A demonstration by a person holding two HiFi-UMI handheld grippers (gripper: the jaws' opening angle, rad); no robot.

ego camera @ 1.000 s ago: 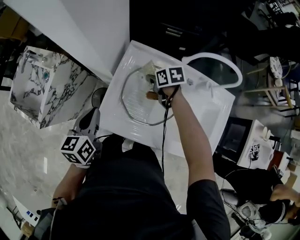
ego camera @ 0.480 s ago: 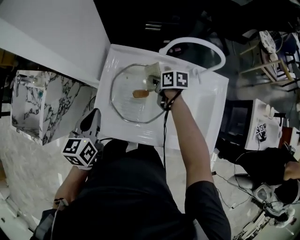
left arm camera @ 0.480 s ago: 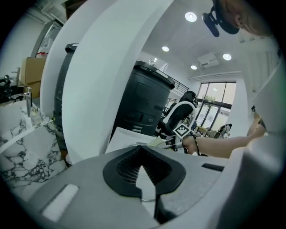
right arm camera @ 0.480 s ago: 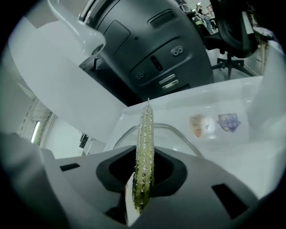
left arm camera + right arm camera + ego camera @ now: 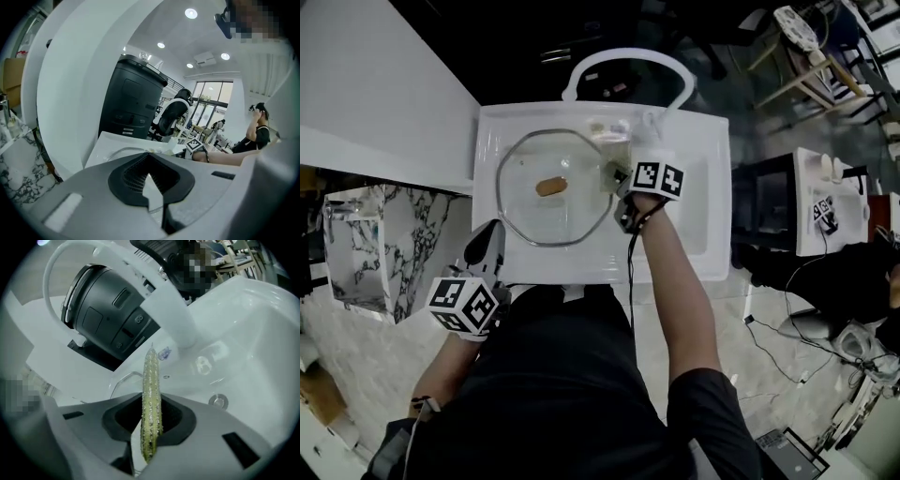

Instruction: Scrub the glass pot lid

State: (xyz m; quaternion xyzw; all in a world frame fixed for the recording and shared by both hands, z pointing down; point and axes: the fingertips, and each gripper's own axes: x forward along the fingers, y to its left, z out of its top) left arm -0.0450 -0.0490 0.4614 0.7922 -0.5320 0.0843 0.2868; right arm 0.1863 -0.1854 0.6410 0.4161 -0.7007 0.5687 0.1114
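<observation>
White sink, glass pot lid inside.
Right claw grips a sponge at its right rim — lid lies leftward; left claw closed, empty.

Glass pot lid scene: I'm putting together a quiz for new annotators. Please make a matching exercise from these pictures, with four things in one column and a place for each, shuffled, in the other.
Things
1. glass pot lid
2. scrub pad
3. left gripper
4. white arch

Places
A. over the far rim of the sink
B. lying flat in the sink
C. clamped edge-on in the right gripper
D. outside the sink, near the person, jaws together and empty

Pairs: 1-B, 2-C, 3-D, 4-A
</observation>
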